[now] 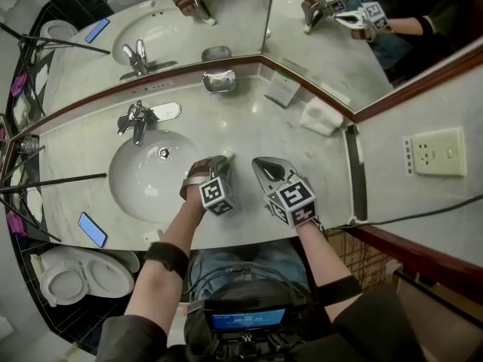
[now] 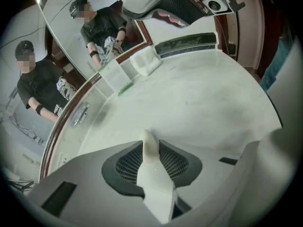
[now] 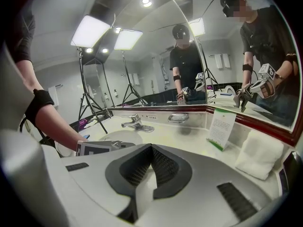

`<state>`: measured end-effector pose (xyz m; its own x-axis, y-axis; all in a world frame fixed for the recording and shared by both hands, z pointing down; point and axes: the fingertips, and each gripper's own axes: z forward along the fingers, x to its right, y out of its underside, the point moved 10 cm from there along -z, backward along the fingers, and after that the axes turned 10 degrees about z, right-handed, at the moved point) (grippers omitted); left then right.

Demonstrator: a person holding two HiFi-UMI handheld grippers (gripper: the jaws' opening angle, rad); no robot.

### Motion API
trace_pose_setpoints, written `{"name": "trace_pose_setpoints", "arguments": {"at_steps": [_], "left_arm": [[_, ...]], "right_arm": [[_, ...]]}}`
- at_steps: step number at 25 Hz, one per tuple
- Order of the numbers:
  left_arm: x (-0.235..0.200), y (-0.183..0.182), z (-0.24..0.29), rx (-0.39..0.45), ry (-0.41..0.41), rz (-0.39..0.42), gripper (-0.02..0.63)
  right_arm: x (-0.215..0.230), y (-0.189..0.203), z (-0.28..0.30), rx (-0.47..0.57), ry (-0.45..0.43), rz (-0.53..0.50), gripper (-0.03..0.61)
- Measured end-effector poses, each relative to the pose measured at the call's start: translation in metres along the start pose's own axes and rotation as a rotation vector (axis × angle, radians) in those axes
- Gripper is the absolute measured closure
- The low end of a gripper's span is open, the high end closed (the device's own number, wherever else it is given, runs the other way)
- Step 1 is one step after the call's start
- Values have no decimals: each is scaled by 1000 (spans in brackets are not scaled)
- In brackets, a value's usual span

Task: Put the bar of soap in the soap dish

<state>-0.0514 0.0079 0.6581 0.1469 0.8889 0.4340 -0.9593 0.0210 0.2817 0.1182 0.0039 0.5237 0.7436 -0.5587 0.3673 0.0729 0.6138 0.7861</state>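
Observation:
A white bar of soap (image 2: 154, 174) stands on edge between the pads of my left gripper (image 2: 150, 145), which is shut on it. In the head view the left gripper (image 1: 222, 161) points steeply down at the marble counter just right of the sink, with the soap's tip (image 1: 228, 156) close to the surface. The metal soap dish (image 1: 218, 81) hangs on the low back wall under the mirror, well beyond the soap, and it also shows in the right gripper view (image 3: 178, 118). My right gripper (image 1: 258, 163) hovers beside the left one, shut with nothing in it (image 3: 150, 150).
The sink basin (image 1: 151, 176) and its chrome faucet (image 1: 136, 121) lie to the left. A printed card (image 1: 283, 89) and a folded white towel (image 1: 321, 117) sit at the back right corner. A blue phone (image 1: 92, 228) lies on the front left rim. Mirrors line both walls.

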Motion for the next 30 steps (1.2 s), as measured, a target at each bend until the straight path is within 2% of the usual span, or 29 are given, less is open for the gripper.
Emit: {"name": "trace_pose_setpoints", "arguments": {"at_steps": [1,5,9,12,17,19,21,22,25,30], "left_arm": [[0,0,1,9,-3,-7,487],[3,1,3,22,-8,-28,471],[1,-1,-2,42,-12,-28,469],[-7,-6,-16,70,-38,-62,469],[-37,-20,-67,198,-129,-255,483],[-46,-19,-90,247,-172,-325,533],[-56,-17,-115,301,-202,-429,600],[-61,-15,-127,329,-216,-487,611],[-77,-10,-161,407,-255,-631,611],[-89,-5,-205,530,-281,-773,611]], "right_arm": [[1,0,0,0,0,1,560],[3,1,-1,1,2,6,560],[4,1,0,2,2,10,560],[5,-2,-1,6,5,17,561],[5,-14,-5,19,0,8,560],[3,-21,-8,28,-4,3,561],[1,-28,-10,41,-10,2,561],[0,-32,-11,49,-13,4,560],[-2,-43,-14,73,-22,12,560],[-10,-51,-16,85,-42,5,560]]}}
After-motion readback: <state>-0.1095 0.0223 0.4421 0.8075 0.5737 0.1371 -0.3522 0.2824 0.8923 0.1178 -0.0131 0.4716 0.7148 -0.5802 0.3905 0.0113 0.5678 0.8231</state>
